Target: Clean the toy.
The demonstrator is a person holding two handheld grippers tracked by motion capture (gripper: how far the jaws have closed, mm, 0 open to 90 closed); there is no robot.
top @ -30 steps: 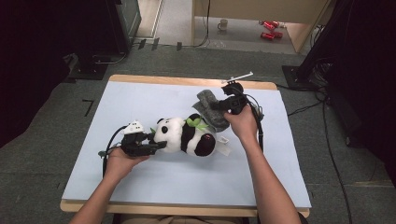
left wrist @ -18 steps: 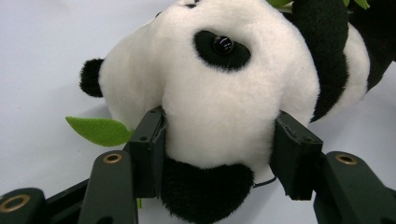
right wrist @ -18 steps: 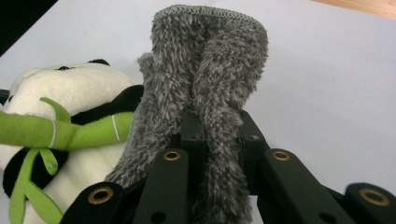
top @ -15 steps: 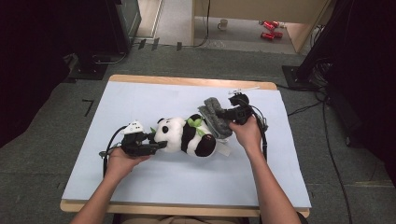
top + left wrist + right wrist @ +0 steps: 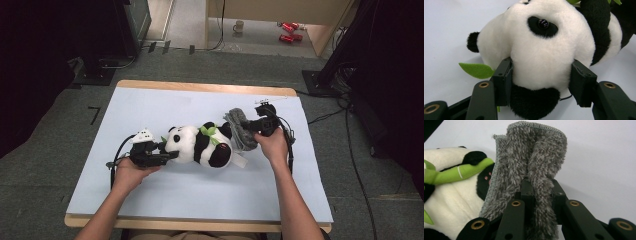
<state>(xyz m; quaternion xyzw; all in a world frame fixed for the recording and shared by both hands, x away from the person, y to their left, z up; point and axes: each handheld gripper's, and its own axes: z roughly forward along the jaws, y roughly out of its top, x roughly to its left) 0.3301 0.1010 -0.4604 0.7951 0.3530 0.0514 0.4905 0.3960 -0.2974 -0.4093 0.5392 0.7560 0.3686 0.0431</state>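
On my left, my left gripper (image 5: pixel 159 156) lies low on the pale blue tabletop (image 5: pixel 165 105), its fingers (image 5: pixel 503 80) clamped on either side of the head of the black-and-white plush panda (image 5: pixel 200 146). In the left gripper view the pads press into the white fur of its face, and a green felt leaf (image 5: pixel 476 70) lies on the tabletop just beside the left finger. The panda lies on its side near the middle of the tabletop, head toward my left hand (image 5: pixel 131 172), with a green felt bamboo stalk (image 5: pixel 461 173) across its chest. Just right of the panda, touching its feet, is the grey fuzzy cloth with a stitched edge (image 5: pixel 240 129). My right gripper (image 5: pixel 256 125) has its fingers together, pinching a fold of that cloth, which stands up between them in the right gripper view.
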